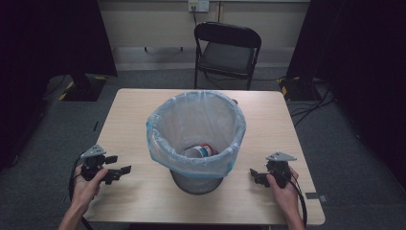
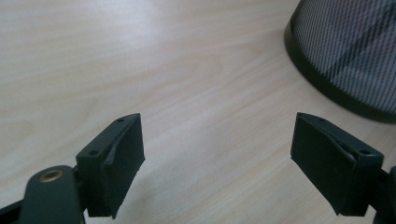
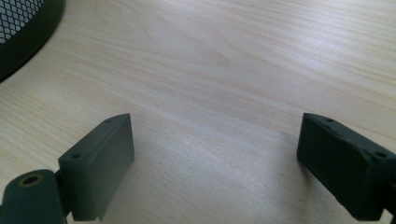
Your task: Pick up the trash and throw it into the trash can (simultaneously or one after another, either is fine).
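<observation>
the work in hand looks barely begun: a black mesh wastebasket (image 1: 197, 182) stands in the middle of the wooden table (image 1: 129, 105), a pale blue plastic liner bag (image 1: 196, 129) already spread inside it and folded down over the rim, and neither tool touches it. the left gripper (image 1: 117, 165) rests on the table to the basket's left, its jaws spread wide with nothing between them; in the left gripper view its bare pads (image 2: 116, 163) frame plain wood, with the basket's mesh base (image 2: 345, 56) near. the right gripper (image 1: 255, 175) lies on the table at the basket's right, likewise wide open and empty, the basket's foot (image 3: 23, 32) at the corner of its view. the bag is thin, translucent and crinkled, its turned-down edge gathered unevenly around the rim. a round container with a red and white band (image 1: 201, 151) lies at the bottom. whatever is to be done with the bag is, by my judgement, all still ahead.
</observation>
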Motion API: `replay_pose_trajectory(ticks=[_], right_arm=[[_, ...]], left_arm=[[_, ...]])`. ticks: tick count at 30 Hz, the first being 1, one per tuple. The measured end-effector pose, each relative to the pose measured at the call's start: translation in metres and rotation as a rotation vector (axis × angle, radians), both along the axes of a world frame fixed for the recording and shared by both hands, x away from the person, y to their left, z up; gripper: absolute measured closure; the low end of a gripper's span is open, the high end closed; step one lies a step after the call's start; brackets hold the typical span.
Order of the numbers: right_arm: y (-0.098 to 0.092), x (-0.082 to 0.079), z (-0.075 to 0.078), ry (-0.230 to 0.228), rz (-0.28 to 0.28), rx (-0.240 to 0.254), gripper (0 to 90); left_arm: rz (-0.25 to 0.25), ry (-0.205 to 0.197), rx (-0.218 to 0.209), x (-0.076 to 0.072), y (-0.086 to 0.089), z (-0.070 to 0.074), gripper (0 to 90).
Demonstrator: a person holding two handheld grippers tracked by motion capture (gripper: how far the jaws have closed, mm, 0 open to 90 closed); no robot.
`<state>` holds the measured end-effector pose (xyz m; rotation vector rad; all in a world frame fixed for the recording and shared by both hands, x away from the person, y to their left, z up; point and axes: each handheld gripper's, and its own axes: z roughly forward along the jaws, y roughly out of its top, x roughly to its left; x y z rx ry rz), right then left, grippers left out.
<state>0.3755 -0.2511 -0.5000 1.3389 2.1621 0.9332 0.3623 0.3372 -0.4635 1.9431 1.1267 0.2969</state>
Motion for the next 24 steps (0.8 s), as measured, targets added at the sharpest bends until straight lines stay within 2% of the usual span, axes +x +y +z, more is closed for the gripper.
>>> replay_pose_trajectory(ticks=[1,4,8,10,11,12,13,16,17,18,19,24], right_arm=[[0.000,0.000,0.000,0.002,-0.001,0.001,10.1],[0.000,0.000,0.000,0.000,0.000,0.000,10.1],[0.000,0.000,0.000,0.002,-0.001,0.001,10.1],[0.000,0.000,0.000,0.002,-0.001,0.001,10.1],[0.000,0.000,0.000,0.000,0.000,0.000,10.1],[0.000,0.000,0.000,0.000,0.000,0.000,10.1],[0.000,0.000,0.000,0.000,0.000,0.000,10.1],[0.000,0.000,0.000,0.002,-0.001,0.001,10.1],[0.000,0.000,0.000,0.002,-0.001,0.001,10.1],[0.000,0.000,0.000,0.002,-0.001,0.001,10.1],[0.000,0.000,0.000,0.002,-0.001,0.001,10.1],[0.000,0.000,0.000,0.002,-0.001,0.001,10.1]], left_arm=[[-0.006,0.013,0.019,0.000,-0.002,-0.005,17.0],[-0.004,0.022,0.033,0.000,-0.004,-0.011,17.0],[0.019,0.029,0.035,0.000,-0.010,-0.021,17.5],[0.019,0.033,0.065,-0.001,-0.014,-0.027,17.6],[0.017,0.034,0.095,-0.001,-0.017,-0.031,17.6],[0.017,0.034,0.095,-0.001,-0.017,-0.031,17.0],[0.018,0.019,0.117,-0.001,-0.020,-0.032,17.0],[0.039,0.001,0.116,-0.001,-0.022,-0.034,16.9],[0.041,-0.016,0.133,-0.001,-0.023,-0.035,16.9],[0.040,-0.050,0.169,-0.003,-0.027,-0.037,16.5],[0.037,-0.057,0.201,-0.004,-0.031,-0.037,15.0],[0.033,-0.052,0.197,-0.003,-0.031,-0.037,14.1]])
